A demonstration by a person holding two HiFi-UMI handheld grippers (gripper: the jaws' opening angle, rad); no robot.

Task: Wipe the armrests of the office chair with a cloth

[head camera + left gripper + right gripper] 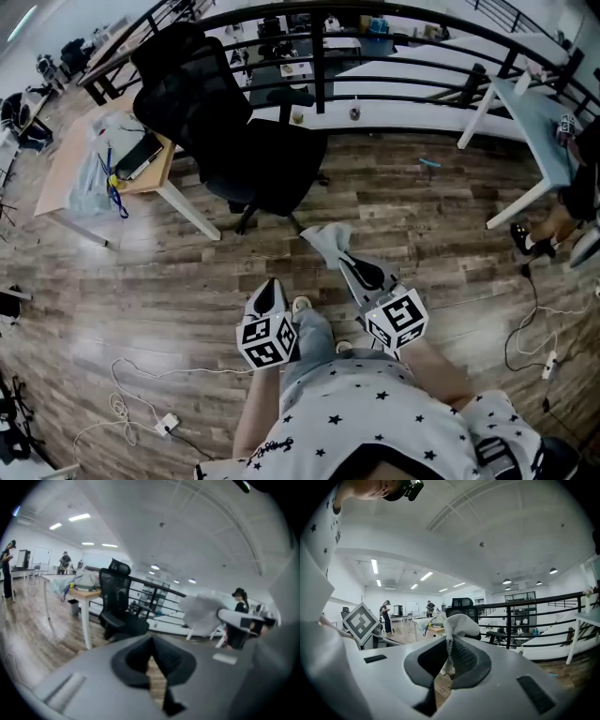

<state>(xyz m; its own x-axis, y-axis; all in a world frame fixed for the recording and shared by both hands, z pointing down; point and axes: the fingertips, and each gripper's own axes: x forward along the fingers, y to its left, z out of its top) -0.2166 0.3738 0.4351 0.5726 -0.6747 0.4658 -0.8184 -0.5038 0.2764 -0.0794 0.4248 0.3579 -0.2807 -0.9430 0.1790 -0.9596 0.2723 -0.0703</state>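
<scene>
Two grippers are hovering well short of the office chair — fingers of the right gripper are pinching the cloth by one edge, those of the left gripper are pressing together, empty. That thin pinch is risking the cloth slipping free against an armrest.

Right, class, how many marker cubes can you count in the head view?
2. One cube on the left gripper; the other cube on the right gripper. None seem hidden.
</scene>
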